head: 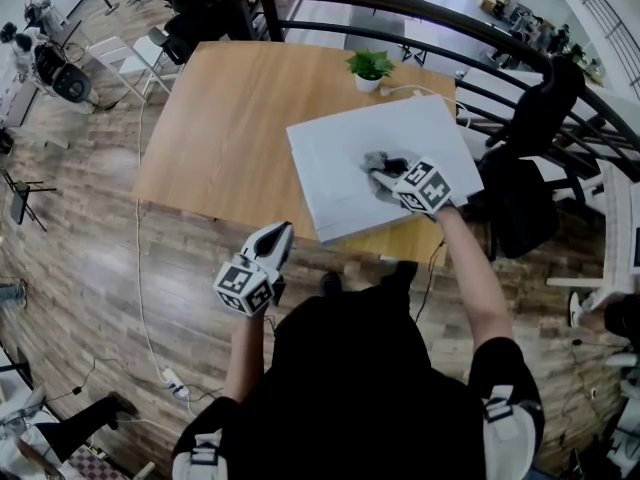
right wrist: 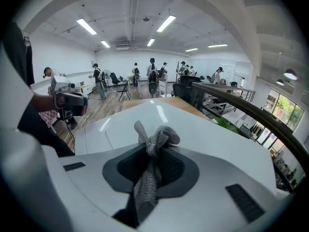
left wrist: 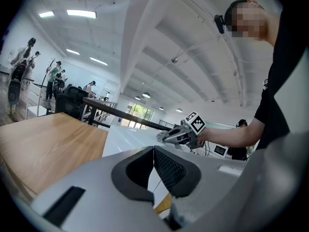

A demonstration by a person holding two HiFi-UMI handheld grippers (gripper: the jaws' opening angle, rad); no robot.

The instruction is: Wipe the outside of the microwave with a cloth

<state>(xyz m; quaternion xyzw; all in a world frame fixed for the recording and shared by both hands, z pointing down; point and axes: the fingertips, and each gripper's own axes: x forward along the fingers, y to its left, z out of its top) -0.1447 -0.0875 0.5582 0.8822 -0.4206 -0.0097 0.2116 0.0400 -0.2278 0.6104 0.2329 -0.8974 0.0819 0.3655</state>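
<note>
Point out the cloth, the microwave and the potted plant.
cloth (right wrist: 154,140), right gripper view, bunched free end.
microwave (head: 337,168), head view, bare top panel.
potted plant (head: 369,64), head view, green leaves.

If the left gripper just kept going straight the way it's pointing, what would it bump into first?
Probably the white microwave: its near corner lies right beyond the left gripper, whose jaws are shut and empty. Depth is hard to judge here.
</note>
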